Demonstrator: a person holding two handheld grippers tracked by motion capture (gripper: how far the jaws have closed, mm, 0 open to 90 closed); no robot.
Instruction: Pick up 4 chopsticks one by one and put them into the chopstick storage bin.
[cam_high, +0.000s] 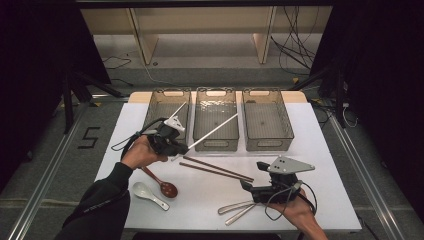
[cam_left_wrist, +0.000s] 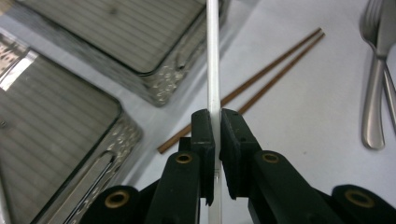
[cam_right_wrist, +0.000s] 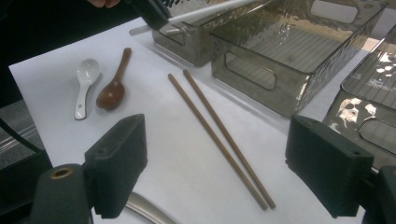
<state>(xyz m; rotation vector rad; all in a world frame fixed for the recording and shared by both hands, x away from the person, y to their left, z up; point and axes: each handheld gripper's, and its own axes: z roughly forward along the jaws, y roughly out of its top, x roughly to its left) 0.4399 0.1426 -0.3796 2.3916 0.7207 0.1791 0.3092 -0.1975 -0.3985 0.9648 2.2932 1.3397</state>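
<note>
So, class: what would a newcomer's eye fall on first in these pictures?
First the white chopstick, clamped in the left tool and slanting over the middle basket of three grey ones. Then the brown chopsticks lying mid-table, with two spoons at the near left and the open right tool resting nearby.

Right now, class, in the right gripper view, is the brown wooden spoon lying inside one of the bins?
No. The brown wooden spoon lies on the white table beside the white spoon, outside the bins.

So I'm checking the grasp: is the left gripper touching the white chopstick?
Touching. In the left gripper view both pads of the left gripper press the white chopstick.
</note>
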